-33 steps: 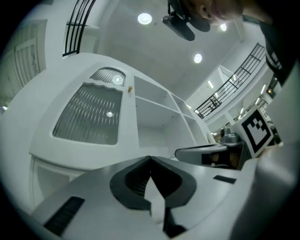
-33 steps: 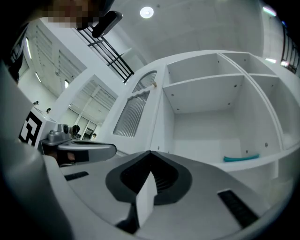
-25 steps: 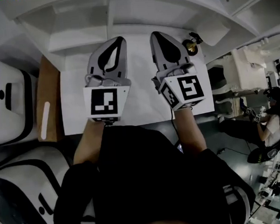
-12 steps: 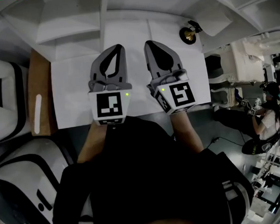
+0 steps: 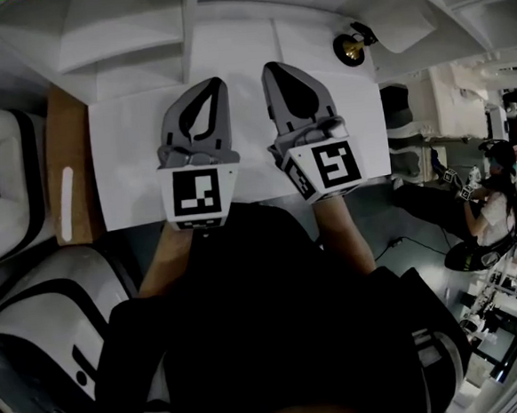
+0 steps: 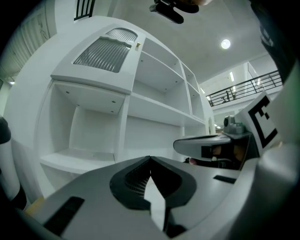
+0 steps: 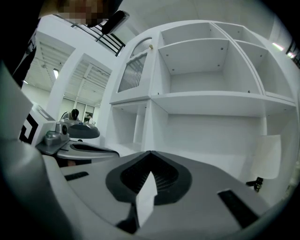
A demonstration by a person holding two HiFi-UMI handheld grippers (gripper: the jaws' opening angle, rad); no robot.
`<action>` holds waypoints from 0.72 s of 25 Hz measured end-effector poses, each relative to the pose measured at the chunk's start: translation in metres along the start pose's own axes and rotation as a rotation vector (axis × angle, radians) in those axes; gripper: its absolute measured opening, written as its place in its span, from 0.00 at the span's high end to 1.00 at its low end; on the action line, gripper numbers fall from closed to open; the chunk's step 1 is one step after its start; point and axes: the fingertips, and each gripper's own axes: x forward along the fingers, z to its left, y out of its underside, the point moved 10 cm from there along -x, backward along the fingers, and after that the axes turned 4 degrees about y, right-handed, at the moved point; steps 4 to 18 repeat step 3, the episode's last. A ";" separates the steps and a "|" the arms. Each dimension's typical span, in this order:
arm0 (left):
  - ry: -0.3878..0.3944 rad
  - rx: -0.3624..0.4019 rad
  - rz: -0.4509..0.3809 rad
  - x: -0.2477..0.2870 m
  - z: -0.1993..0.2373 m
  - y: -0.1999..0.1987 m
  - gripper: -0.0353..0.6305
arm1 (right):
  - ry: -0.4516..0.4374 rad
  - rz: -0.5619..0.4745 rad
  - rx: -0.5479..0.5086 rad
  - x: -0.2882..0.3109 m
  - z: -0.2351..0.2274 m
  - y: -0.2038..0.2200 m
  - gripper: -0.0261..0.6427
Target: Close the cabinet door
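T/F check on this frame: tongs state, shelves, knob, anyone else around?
1. The left tongs and the right tongs are both shut and empty. True.
2. The shelves hold books. False: they are bare.
3. The right tongs grip the brass knob. False: the knob sits apart, off to their right.
4. Another person sits near the right edge of the head view. True.

White cabinet (image 7: 206, 101); grey left gripper (image 5: 218, 82), right gripper (image 5: 269, 67).
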 end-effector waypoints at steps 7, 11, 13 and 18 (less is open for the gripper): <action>-0.022 0.000 0.024 -0.003 0.013 0.005 0.93 | -0.009 -0.024 0.003 0.010 0.007 -0.001 0.93; -0.022 0.000 0.024 -0.003 0.013 0.005 0.93 | -0.009 -0.024 0.003 0.010 0.007 -0.001 0.93; -0.022 0.000 0.024 -0.003 0.013 0.005 0.93 | -0.009 -0.024 0.003 0.010 0.007 -0.001 0.93; -0.022 0.000 0.024 -0.003 0.013 0.005 0.93 | -0.009 -0.024 0.003 0.010 0.007 -0.001 0.93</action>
